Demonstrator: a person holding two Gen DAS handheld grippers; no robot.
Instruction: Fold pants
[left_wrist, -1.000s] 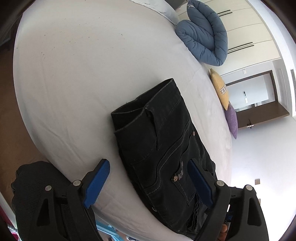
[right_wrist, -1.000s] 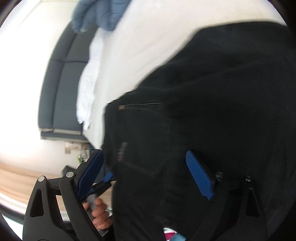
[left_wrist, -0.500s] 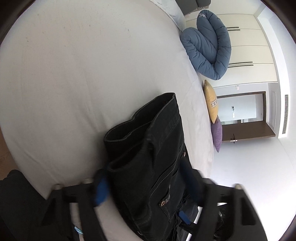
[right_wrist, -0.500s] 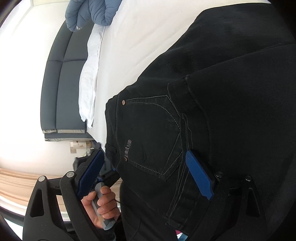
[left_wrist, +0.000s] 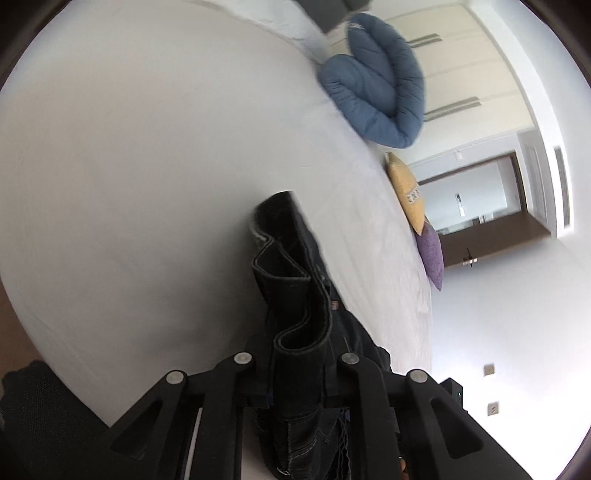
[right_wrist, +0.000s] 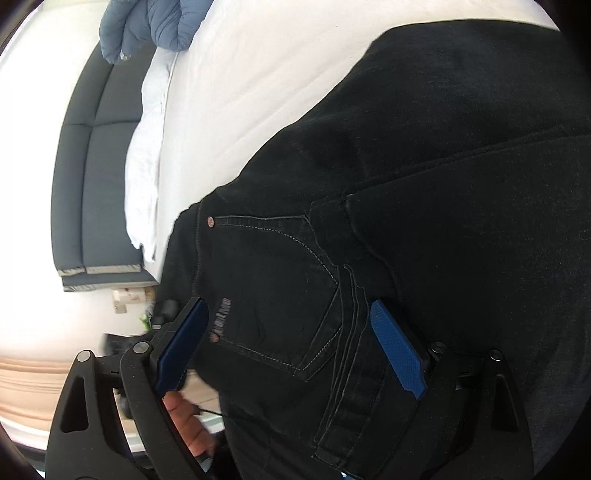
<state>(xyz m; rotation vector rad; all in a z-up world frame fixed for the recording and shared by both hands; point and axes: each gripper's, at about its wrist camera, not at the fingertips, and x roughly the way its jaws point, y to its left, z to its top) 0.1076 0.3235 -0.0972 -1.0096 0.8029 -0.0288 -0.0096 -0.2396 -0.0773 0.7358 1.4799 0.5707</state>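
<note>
Left tool: jaws closing on a bunched stack of pants layers; fabric sits between them, pads hidden.
Pants: black denim on the white bed, folded edge rising ahead of the left tool.
Right tool: spread wide over the back pocket; pads not pressing.

Both wrist cameras look steeply down, close over the black pants on the white bed; both catch the blue cushion.
</note>
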